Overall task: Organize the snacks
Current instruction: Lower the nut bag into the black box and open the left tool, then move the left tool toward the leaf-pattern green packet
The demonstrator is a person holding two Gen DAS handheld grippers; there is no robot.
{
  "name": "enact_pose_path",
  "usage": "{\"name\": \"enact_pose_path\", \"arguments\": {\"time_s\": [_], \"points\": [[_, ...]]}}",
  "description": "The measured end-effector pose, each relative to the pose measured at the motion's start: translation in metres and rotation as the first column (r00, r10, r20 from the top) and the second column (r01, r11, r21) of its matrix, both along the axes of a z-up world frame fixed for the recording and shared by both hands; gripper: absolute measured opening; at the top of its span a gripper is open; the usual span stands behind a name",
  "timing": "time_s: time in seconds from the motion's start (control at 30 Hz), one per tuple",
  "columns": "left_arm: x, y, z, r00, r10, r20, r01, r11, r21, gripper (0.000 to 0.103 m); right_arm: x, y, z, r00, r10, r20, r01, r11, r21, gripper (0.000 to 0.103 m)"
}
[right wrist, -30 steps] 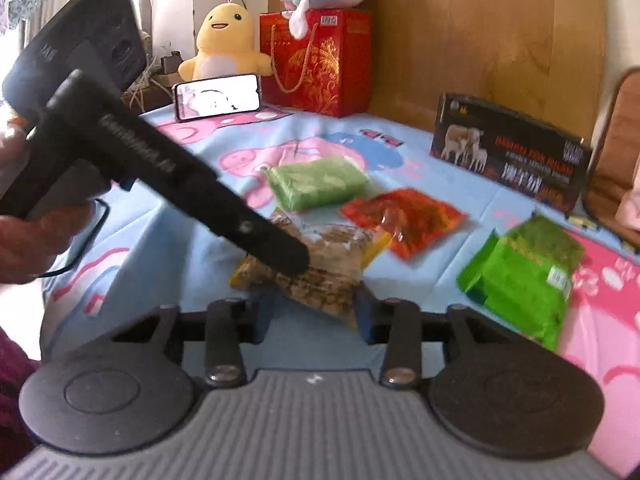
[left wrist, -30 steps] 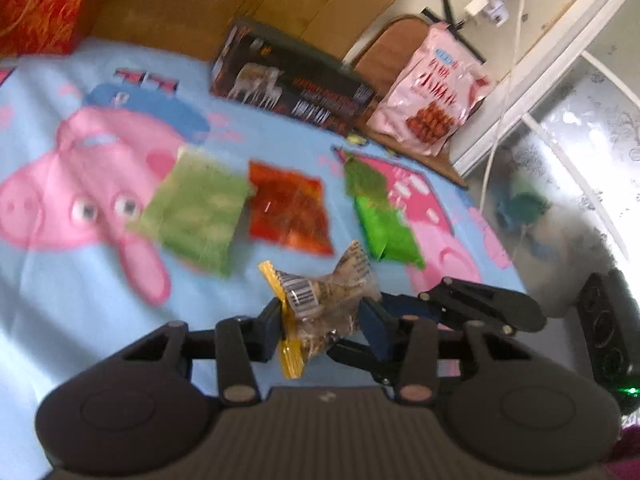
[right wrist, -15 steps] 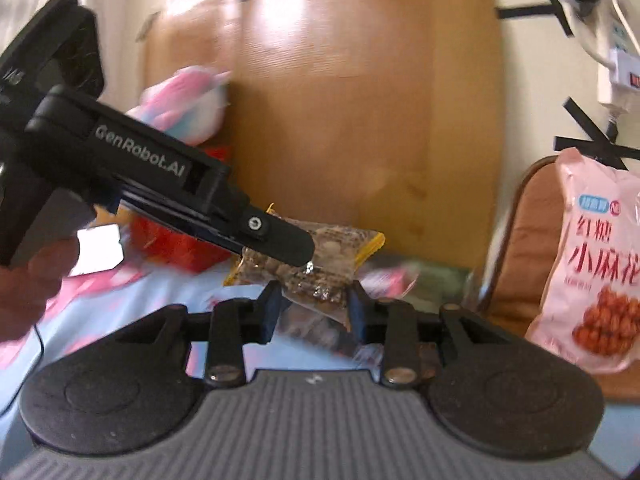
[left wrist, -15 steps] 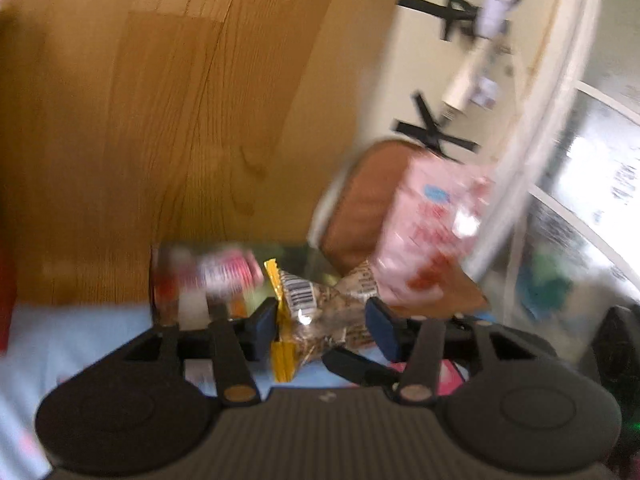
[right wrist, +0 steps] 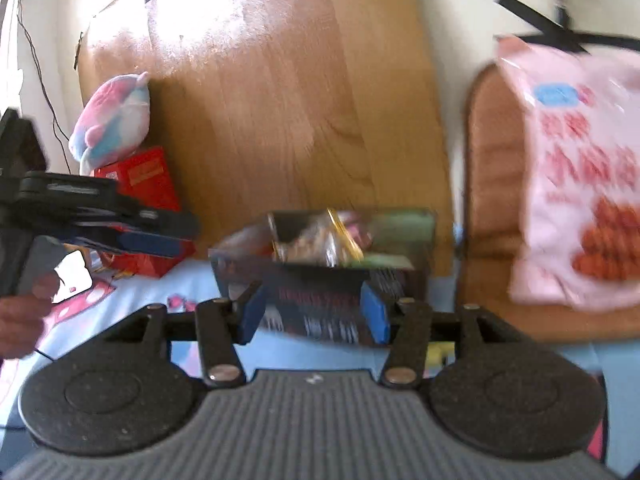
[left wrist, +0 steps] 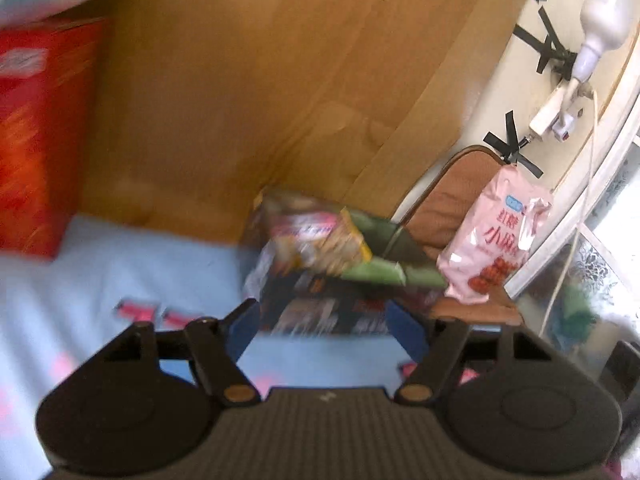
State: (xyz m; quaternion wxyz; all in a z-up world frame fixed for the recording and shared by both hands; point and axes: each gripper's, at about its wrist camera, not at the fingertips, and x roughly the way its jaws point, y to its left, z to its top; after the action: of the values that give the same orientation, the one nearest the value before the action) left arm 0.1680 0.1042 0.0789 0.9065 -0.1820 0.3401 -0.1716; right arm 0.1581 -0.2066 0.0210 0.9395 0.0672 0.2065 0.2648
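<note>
A dark snack box (left wrist: pixel 316 304) stands open against the wooden headboard; it also shows in the right wrist view (right wrist: pixel 320 300). A clear, yellow-edged nut packet (left wrist: pixel 320 244) lies in its top beside green packets (left wrist: pixel 376 272); the packet also shows in the right wrist view (right wrist: pixel 320 244). My left gripper (left wrist: pixel 326 330) is open and empty just in front of the box. My right gripper (right wrist: pixel 314 316) is open and empty, close before the box. The left gripper's body (right wrist: pixel 100 216) shows at the left of the right wrist view. The picture is blurred.
A pink snack bag (left wrist: pixel 496 240) leans on a brown chair (left wrist: pixel 452 200) right of the box. A red gift bag (left wrist: pixel 40 140) with a plush toy (right wrist: pixel 112 116) stands at the left. The blue cartoon bedspread (left wrist: pixel 140 264) lies below.
Both grippers held the nut packet and carried it up to the box. Both have opened, and the packet now lies in the box.
</note>
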Motion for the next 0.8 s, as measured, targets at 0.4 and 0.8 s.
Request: {"name": "enact_pose_path", "arguments": {"time_s": [0.4, 0.8], "points": [[-0.09, 0.035, -0.052, 0.991, 0.058, -0.121, -0.062, 0.998, -0.026, 0.068, -0.094, -0.023, -0.029, 0.991, -0.031, -0.134, 0.033, 0.999, 0.013, 0.057], [-0.134, 0.007, -0.051, 0.994, -0.046, -0.098, 0.041, 0.998, -0.053, 0.054, -0.147, 0.03, -0.018, 0.993, 0.112, 0.034, -0.104, 0.978, -0.181, 0.057]]}}
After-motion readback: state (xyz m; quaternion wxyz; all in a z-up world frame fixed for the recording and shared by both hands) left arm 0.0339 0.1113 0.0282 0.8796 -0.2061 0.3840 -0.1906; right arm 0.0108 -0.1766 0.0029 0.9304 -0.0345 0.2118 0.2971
